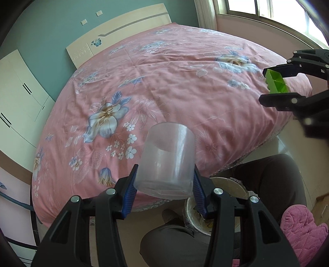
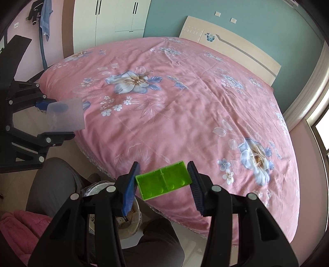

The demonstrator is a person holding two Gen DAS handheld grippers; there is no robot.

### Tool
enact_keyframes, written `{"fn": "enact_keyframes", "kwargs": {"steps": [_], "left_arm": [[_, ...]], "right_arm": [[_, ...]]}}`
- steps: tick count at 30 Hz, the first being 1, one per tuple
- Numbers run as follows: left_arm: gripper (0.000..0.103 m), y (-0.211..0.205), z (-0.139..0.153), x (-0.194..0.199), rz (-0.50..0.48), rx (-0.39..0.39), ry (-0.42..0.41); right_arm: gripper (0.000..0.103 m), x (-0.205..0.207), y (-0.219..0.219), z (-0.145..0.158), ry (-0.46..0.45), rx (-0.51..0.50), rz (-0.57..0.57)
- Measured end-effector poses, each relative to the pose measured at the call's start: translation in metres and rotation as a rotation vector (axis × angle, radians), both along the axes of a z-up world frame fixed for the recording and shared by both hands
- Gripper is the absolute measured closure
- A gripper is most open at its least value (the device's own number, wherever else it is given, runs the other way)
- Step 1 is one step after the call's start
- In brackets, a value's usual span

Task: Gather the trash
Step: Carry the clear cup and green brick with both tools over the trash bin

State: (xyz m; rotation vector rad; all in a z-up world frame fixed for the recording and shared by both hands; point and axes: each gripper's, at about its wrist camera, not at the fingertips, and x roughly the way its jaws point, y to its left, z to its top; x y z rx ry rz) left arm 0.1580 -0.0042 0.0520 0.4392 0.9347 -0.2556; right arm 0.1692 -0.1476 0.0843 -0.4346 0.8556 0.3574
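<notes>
My left gripper (image 1: 164,191) is shut on a frosted clear plastic cup (image 1: 167,160), held upside down over the foot of the bed; the same cup (image 2: 65,115) shows at the left of the right wrist view. My right gripper (image 2: 163,181) is shut on a green hollow plastic block (image 2: 164,180), open side toward the camera; the block (image 1: 276,81) also appears at the right edge of the left wrist view. A round bin (image 2: 127,226) with scraps inside stands on the floor below both grippers, between a seated person's knees; its rim (image 1: 226,187) shows under the left fingers.
A bed with a pink floral cover (image 1: 164,82) fills both views, headboard (image 2: 236,47) against a teal wall. White wardrobes (image 1: 18,98) stand to one side, a window (image 1: 277,12) to the other. The person's dark trouser legs (image 1: 271,180) and pink sleeves (image 1: 302,230) flank the bin.
</notes>
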Motion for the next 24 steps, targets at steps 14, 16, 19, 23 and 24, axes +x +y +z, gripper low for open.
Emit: {"fn": "enact_keyframes", "kwargs": {"steps": [14,16,19,23,24], "left_arm": [[0.052,-0.001,-0.106,-0.003,0.000,0.025,0.209],[0.052,0.000,-0.122,-0.002,0.004,0.017,0.244],[0.052,-0.001,-0.146,0.000,0.013,0.015,0.296],[0.052,-0.003,-0.178,0.002,0.022,0.031,0.357],[0.052,-0.003,-0.186,0.002,0.024,0.032,0.373]], "right_arm": [[0.055,0.002,0.015,-0.118,0.234,0.012,0.014],[0.055,0.002,0.017,-0.137,0.274,0.010,0.015],[0.055,0.003,0.019,-0.168,0.337,0.003,0.014],[0.055,0.003,0.020,-0.208,0.418,-0.004,0.003],[0.055,0.003,0.020,-0.218,0.437,-0.004,-0.001]]}}
